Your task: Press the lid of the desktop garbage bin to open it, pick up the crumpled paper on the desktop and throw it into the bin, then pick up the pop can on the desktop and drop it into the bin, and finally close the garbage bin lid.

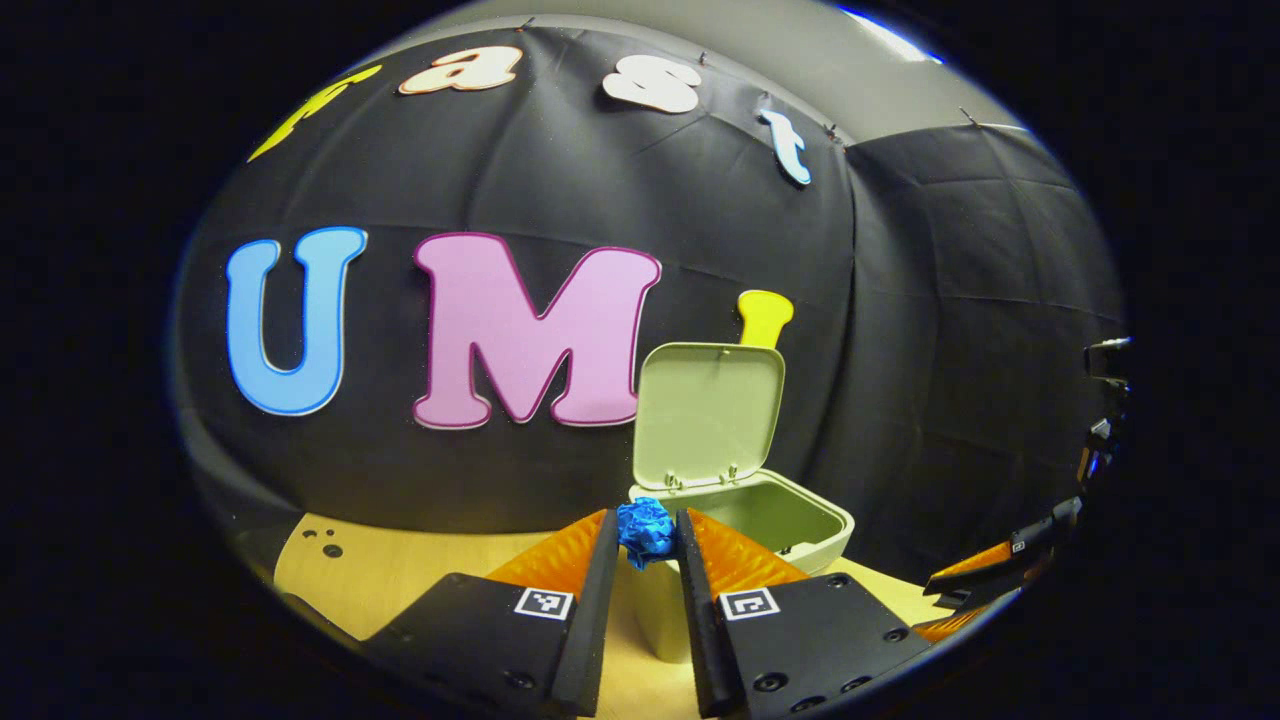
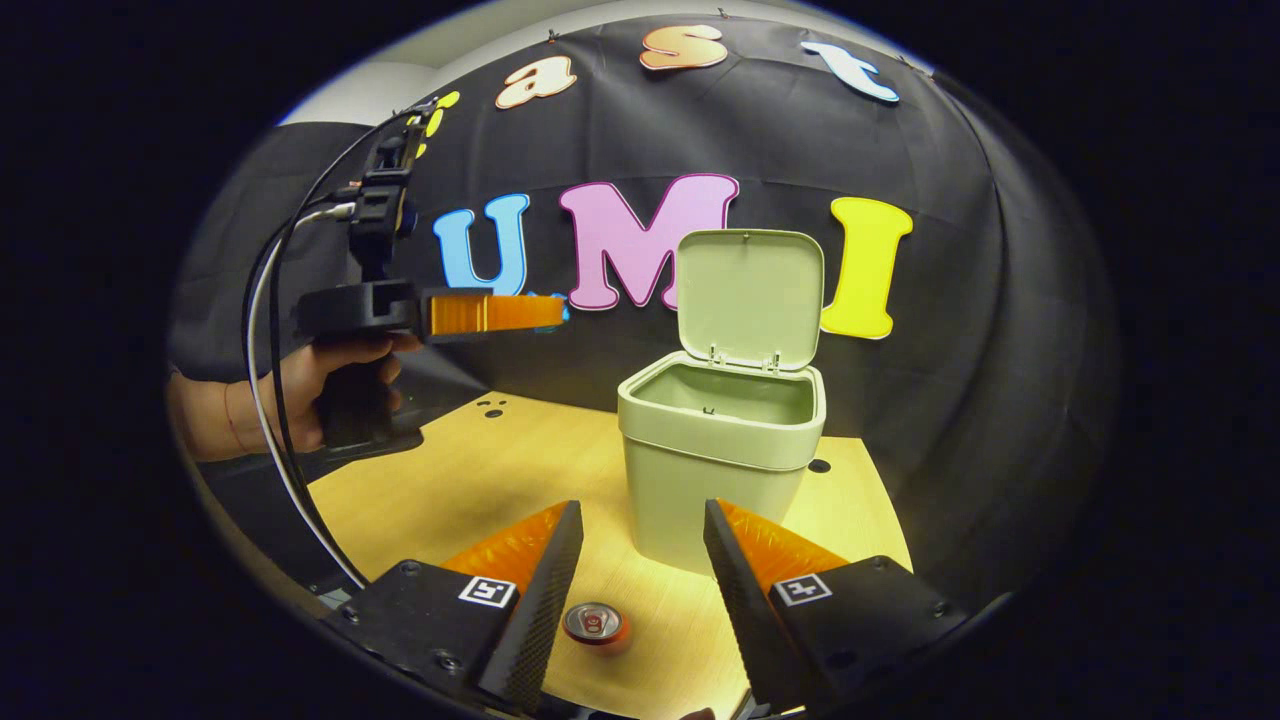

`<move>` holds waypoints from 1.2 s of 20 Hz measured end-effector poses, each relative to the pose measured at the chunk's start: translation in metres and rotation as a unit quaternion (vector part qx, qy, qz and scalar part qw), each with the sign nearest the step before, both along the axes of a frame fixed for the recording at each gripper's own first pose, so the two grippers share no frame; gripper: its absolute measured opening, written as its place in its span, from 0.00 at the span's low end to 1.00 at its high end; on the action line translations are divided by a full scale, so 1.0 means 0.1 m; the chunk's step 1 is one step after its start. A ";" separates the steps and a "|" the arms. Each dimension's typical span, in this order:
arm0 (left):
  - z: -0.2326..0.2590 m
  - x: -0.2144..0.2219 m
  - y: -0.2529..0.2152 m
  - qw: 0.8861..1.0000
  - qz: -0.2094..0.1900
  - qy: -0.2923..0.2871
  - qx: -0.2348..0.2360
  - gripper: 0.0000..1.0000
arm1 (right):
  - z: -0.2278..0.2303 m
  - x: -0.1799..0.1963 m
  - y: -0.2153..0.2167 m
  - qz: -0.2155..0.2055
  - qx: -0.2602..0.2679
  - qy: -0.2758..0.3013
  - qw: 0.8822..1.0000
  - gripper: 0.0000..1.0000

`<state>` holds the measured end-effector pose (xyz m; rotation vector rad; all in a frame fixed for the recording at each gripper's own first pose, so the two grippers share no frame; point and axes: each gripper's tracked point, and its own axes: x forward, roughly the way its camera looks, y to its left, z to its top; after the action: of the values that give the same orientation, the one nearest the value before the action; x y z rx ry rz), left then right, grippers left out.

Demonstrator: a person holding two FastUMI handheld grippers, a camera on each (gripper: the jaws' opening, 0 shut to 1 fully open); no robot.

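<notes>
Above the wooden desktop [image 2: 470, 470], left gripper [image 1: 647, 535] clamped on crumpled paper [image 1: 646, 530] should clear the bin [image 2: 720, 450] rim ahead before releasing; right gripper [image 2: 640, 560] hangs apart over the pop can [image 2: 594, 622].

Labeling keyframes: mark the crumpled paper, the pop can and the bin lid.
crumpled paper [image 1: 646, 531], left gripper view, middle of the blue wad between the fingers
pop can [image 2: 594, 622], right gripper view, top face
bin lid [image 2: 751, 290], right gripper view, middle of the raised lid's inner side

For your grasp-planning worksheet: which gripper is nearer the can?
Right. The right gripper hangs just above the can; the left gripper holds paper near the bin.
</notes>
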<state>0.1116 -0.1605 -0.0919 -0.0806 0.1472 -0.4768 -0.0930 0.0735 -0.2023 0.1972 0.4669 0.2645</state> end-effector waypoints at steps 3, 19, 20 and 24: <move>0.03 0.14 -0.24 1.000 -0.021 -0.006 -0.002 0.39 | -0.01 0.00 -0.02 -0.005 -0.001 0.001 1.000 0.78; -0.67 0.55 -0.85 0.996 -0.064 0.047 0.032 0.45 | -0.13 -0.08 -0.25 -0.032 -0.014 0.018 0.999 0.81; -0.67 0.54 -0.84 0.996 -0.063 0.047 0.031 0.58 | -0.13 -0.09 -0.24 -0.032 -0.011 0.019 0.999 0.81; -0.59 0.53 -0.76 0.998 -0.047 0.035 0.036 0.99 | -0.16 -0.11 -0.18 -0.020 -0.003 0.022 1.000 0.86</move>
<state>0.1643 -0.2362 -0.1513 -0.0200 0.2374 -0.5631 -0.1039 0.0557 -0.2184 0.2067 0.5071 0.2191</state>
